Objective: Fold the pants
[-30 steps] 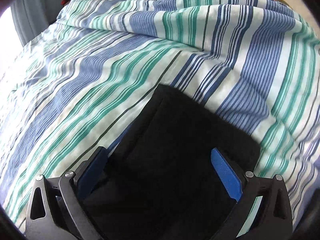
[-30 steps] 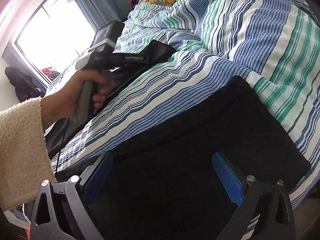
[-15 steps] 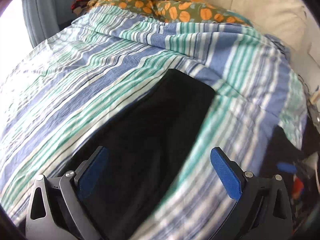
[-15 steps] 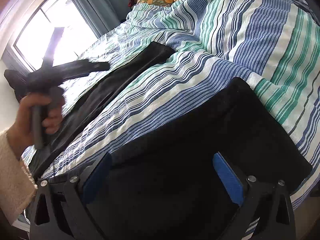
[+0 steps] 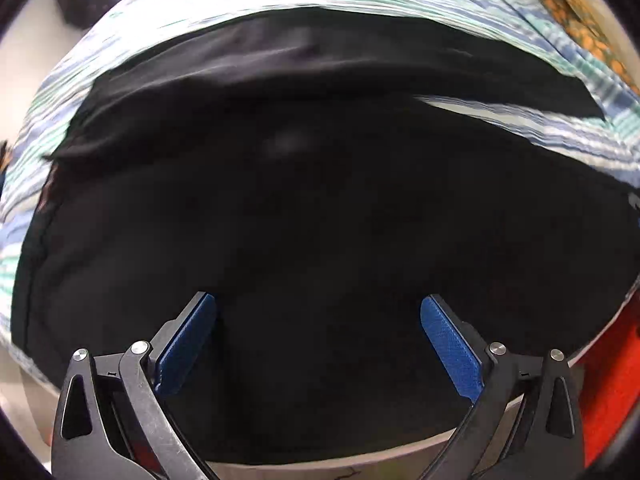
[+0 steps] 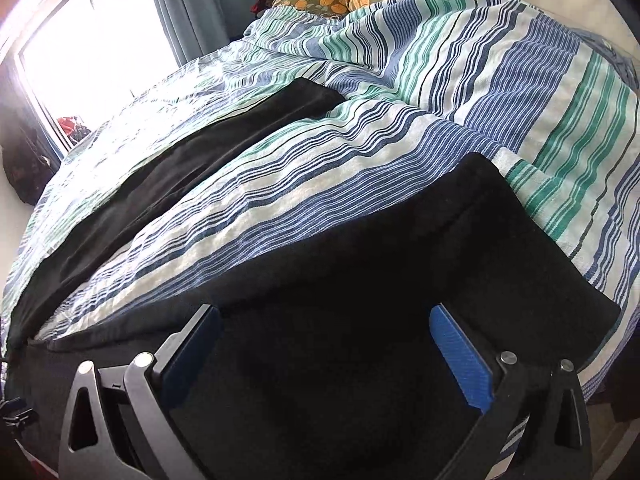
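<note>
Here both grippers, left (image 5: 318, 320) and right (image 6: 324, 332), gape empty over blurred black pants (image 5: 320, 208).

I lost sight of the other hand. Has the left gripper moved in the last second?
Yes. The left gripper, open, has swung away from the leg end on the striped bedspread to the wide part of the black pants.

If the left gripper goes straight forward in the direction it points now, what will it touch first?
Most likely the black pants: the open left gripper points straight at that cloth, which fills its view. Depth is unclear in the blurred picture.
</note>
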`<move>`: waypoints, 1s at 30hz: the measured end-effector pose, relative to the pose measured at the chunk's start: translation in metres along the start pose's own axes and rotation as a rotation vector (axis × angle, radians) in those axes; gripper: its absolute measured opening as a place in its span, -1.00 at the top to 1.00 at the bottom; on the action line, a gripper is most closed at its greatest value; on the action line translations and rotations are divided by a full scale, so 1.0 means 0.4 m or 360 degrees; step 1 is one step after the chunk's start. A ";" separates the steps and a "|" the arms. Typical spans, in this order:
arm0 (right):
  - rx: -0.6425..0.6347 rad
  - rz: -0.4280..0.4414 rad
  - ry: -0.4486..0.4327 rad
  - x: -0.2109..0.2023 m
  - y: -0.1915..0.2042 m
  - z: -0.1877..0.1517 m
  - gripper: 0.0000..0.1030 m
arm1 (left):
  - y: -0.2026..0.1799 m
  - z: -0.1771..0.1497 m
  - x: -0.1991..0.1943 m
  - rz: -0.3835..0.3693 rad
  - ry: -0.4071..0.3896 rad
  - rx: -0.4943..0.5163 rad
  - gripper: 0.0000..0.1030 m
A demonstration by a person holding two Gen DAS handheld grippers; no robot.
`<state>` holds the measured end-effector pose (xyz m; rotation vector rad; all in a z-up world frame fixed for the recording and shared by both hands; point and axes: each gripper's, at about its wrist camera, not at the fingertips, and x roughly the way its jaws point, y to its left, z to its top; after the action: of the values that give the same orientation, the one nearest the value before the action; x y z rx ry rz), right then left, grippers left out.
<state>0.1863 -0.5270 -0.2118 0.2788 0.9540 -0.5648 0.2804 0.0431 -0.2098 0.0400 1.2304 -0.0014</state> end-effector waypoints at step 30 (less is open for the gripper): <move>0.0892 0.0700 0.0223 0.382 -0.096 0.457 -0.71 | 0.097 0.159 0.101 0.0087 -0.0503 -0.0363 -0.99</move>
<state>0.3591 -0.6940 -0.2358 1.0156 0.8177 -0.3973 0.3548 0.0807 -0.2255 -0.1214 0.9073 0.1742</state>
